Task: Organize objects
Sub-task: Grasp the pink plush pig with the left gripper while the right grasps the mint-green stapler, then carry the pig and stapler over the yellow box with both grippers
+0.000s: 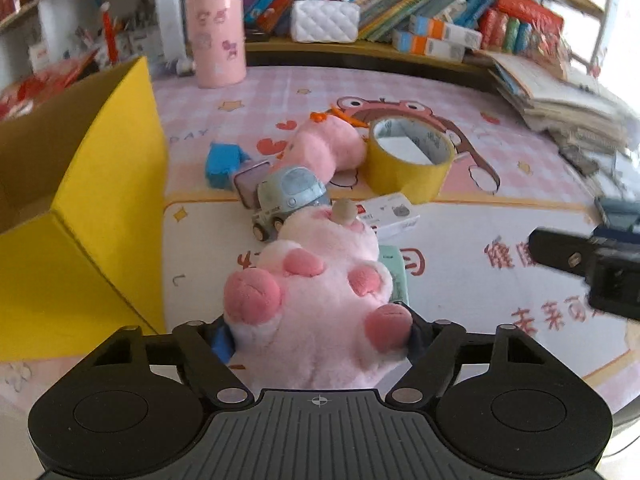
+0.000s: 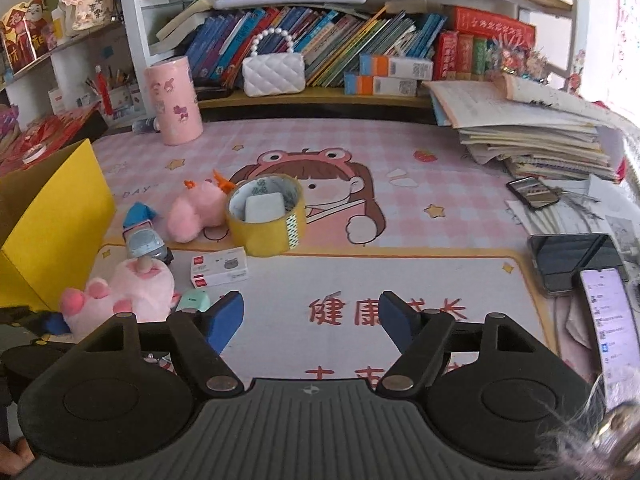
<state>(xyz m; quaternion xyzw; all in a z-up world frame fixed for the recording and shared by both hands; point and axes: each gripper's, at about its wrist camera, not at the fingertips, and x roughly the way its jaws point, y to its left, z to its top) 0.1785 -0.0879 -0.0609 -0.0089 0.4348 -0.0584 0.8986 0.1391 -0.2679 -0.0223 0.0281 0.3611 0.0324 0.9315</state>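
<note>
- Two tongs are at work, and I judge the job is to move the loose toys into the yellow cardboard box (image 1: 80,216) standing open at the left of the table (image 1: 480,240).
- My left tongs (image 1: 320,332) are closed around the pink plush toy (image 1: 320,280), pads pressing into its soft body from both sides; the toy's pink paws point up toward the camera, which suggests I have it by the lower body.
- I cannot tell whether the plush is lifted clear of the table or resting on it.
- My right tongs (image 2: 312,320) are spread wide with nothing between the blue pads (image 2: 226,316), hovering over the printed mat, I think kept out of the way.
- Waiting near the box: a small blue-grey toy car (image 1: 288,196), a second pink plush (image 1: 324,148), a yellow tape roll (image 1: 408,156) with a white block inside, and a small white carton (image 2: 220,268).
- The box sits just beside the held plush, so a short swing left should do.
</note>
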